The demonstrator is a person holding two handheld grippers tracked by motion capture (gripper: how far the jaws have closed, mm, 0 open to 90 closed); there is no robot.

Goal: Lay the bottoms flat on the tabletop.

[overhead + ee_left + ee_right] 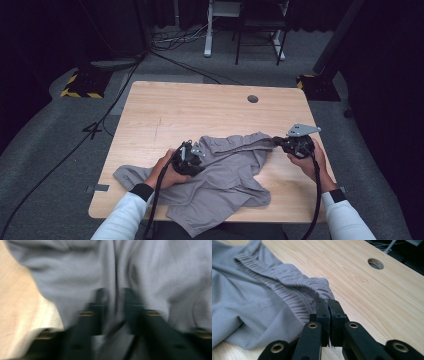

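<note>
Nearest your body, the grey shorts (225, 175) lie crumpled on the table (165, 112), one leg spilling over the near edge. Your left gripper (115, 306) straddles a raised fold, jaws apart; blur hides whether they bite. Your right gripper (329, 315) is pinched tight on the elastic waistband (287, 283). Pull outward evenly to flatten it. Fabric beneath stays hidden.

- A lab or recording studio, dark curtained walls all round
- Bare wooden table (165, 107) on grey carpet (45, 150), cables (175, 37) trailing
- Stand bases taped in yellow-black hazard stripes (80, 92)
</note>
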